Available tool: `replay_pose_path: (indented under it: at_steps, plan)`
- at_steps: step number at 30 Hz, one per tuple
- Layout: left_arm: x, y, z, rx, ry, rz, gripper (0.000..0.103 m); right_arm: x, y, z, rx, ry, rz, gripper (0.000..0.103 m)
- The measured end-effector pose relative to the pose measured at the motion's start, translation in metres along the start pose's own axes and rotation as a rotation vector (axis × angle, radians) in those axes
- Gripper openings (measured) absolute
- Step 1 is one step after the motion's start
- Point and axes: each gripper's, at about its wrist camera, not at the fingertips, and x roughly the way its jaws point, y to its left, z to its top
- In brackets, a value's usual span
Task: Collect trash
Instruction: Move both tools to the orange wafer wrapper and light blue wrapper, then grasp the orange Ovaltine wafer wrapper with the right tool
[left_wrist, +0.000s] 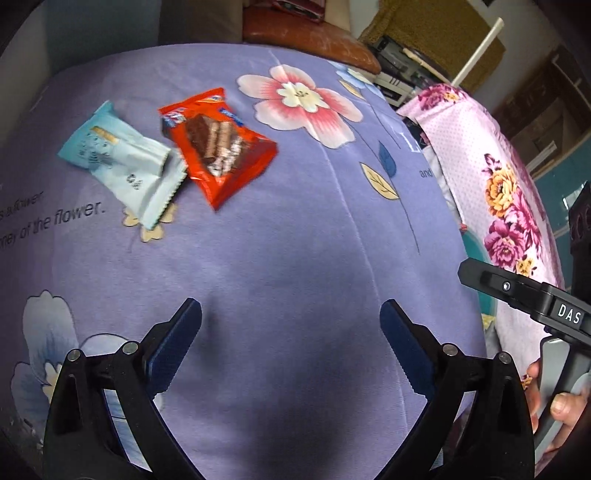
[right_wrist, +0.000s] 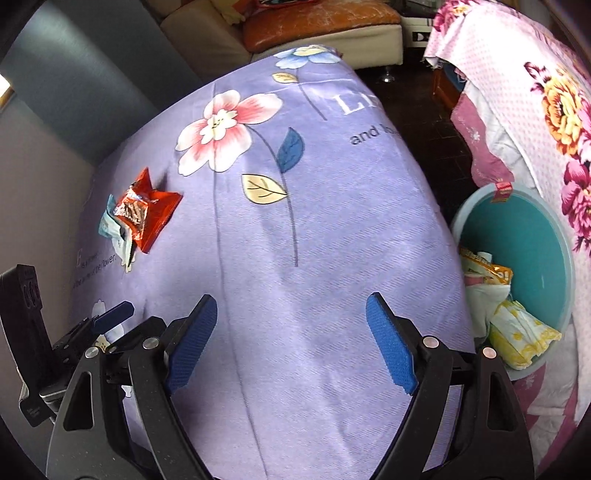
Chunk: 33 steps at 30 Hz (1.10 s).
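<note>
A red snack wrapper and a pale blue wrapper lie side by side on the purple flowered cloth, far ahead and to the left of my left gripper, which stands open and empty above the cloth. In the right wrist view the same red wrapper and blue wrapper lie far left. My right gripper is open and empty over the cloth. A teal bin to its right holds yellow and white wrappers.
A pink flowered sheet covers furniture to the right of the bin. A brown cushion on a sofa lies beyond the cloth's far edge. A grey wall borders the left. A hand holds the right gripper's handle.
</note>
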Motion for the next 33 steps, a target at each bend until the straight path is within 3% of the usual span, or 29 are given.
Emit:
replay_pose_path:
  at_steps: [12,19,28,31,33]
  plan:
    - [-0.039,0.112,0.011,-0.188,-0.054,0.073,0.098,0.05,0.113,0.052,-0.251,0.07,0.063,0.079]
    - [-0.043,0.139,0.016,-0.239,-0.06,0.091,0.098,0.084,0.156,0.083,-0.341,0.098,0.077,0.079]
    - [-0.039,0.157,0.024,-0.275,-0.051,0.087,0.098,0.119,0.178,0.103,-0.375,0.119,0.091,0.078]
    - [-0.037,0.157,0.027,-0.283,-0.057,0.103,0.098,0.128,0.177,0.105,-0.369,0.13,0.101,0.073]
    - [-0.035,0.156,0.029,-0.291,-0.054,0.102,0.098,0.134,0.174,0.105,-0.357,0.138,0.106,0.054]
